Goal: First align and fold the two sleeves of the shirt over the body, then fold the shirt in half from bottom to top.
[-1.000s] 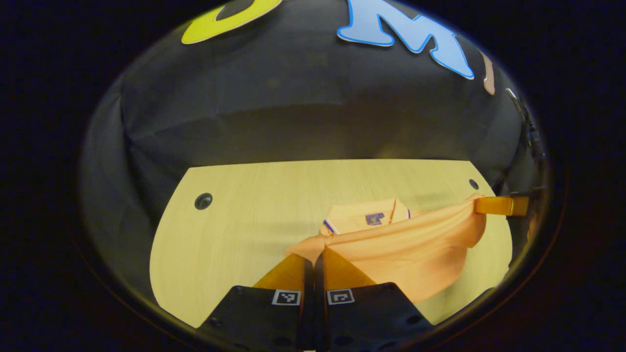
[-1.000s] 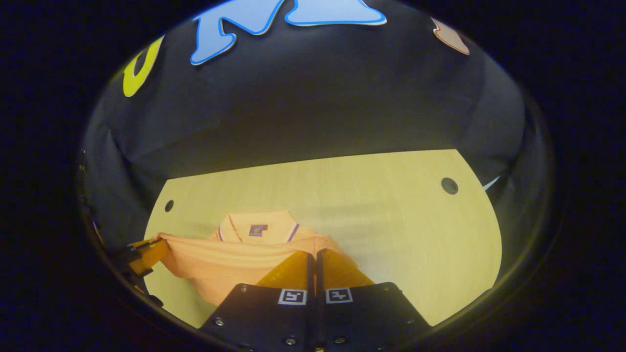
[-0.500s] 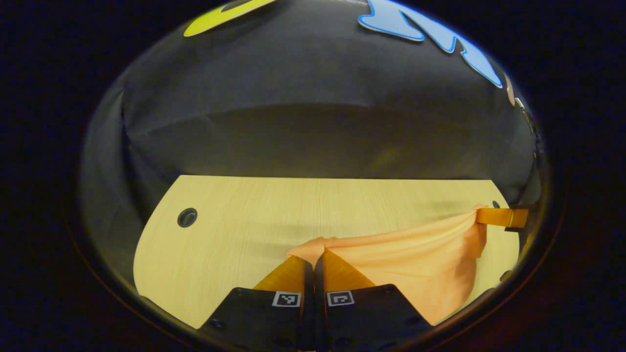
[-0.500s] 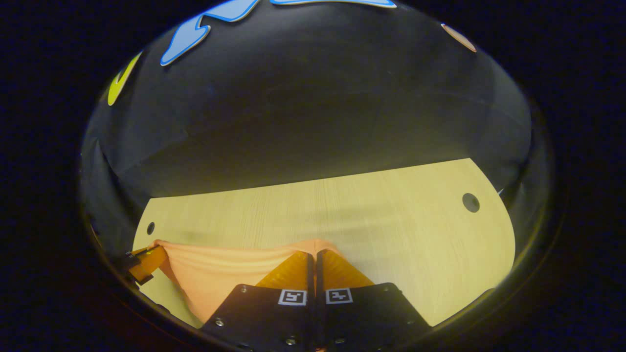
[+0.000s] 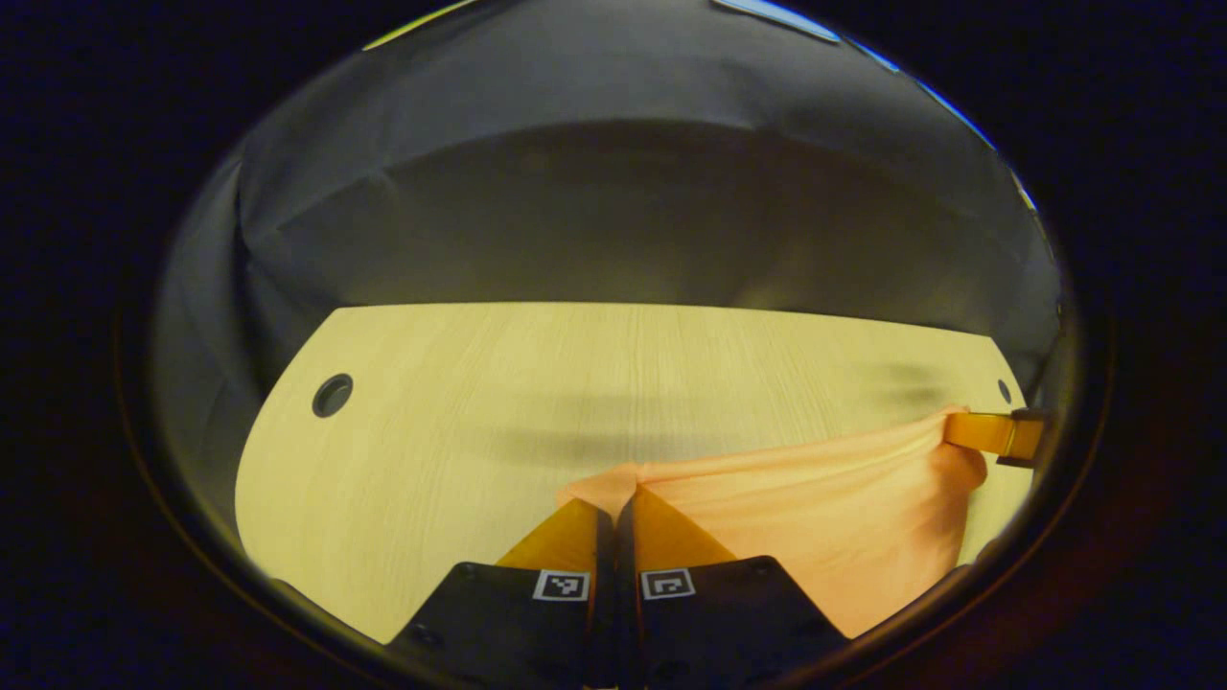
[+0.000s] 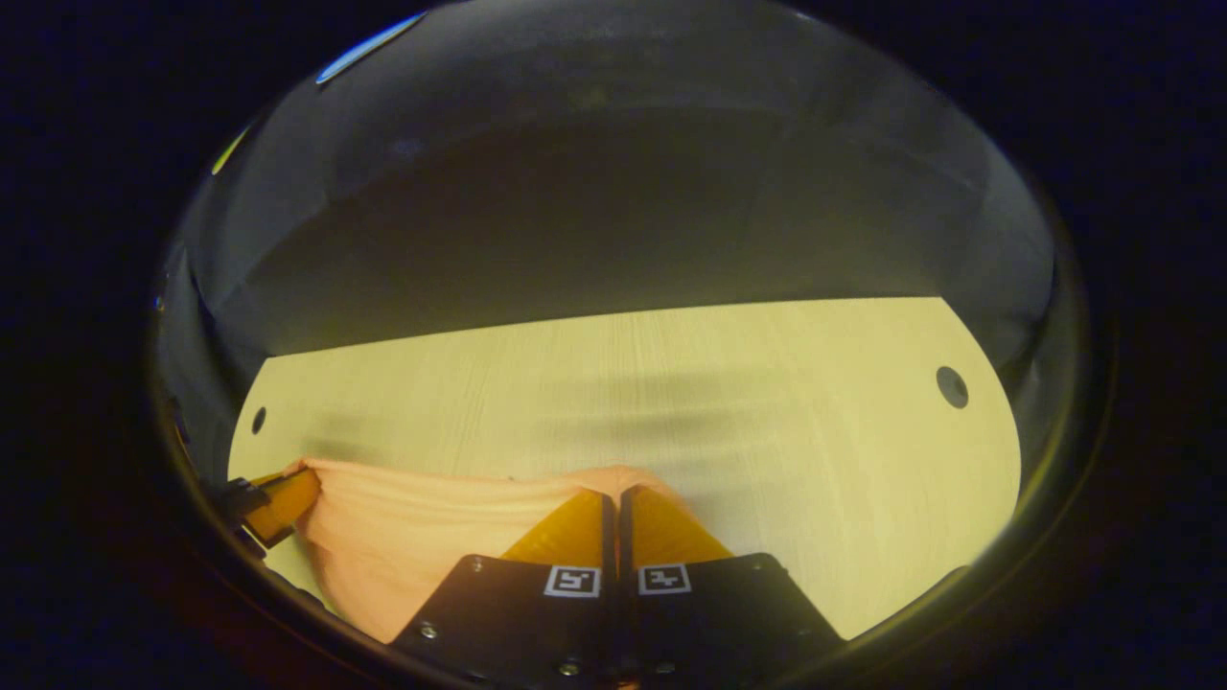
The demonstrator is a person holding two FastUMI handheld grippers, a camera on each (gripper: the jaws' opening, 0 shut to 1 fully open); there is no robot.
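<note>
The orange shirt (image 5: 824, 517) hangs as a taut band of cloth between both grippers, over the pale wooden table (image 5: 460, 431). My left gripper (image 5: 614, 498) is shut on one corner of the shirt's lifted edge. In the left gripper view the right gripper (image 5: 997, 433) pinches the other corner at the far right. My right gripper (image 6: 613, 494) is shut on its corner of the shirt (image 6: 403, 537). In the right gripper view the left gripper (image 6: 273, 503) holds the cloth at the far left. The collar and the lower layers lie hidden under the raised cloth.
The table (image 6: 729, 412) runs back to the booth's black cloth wall (image 5: 613, 211). A round cable hole (image 5: 332, 395) sits near its far left corner and another hole (image 6: 952, 386) near its far right corner.
Both grippers have carried the shirt's edge forward toward the far side, and the cloth now covers the collar and its label. The cameras have tilted downward.
</note>
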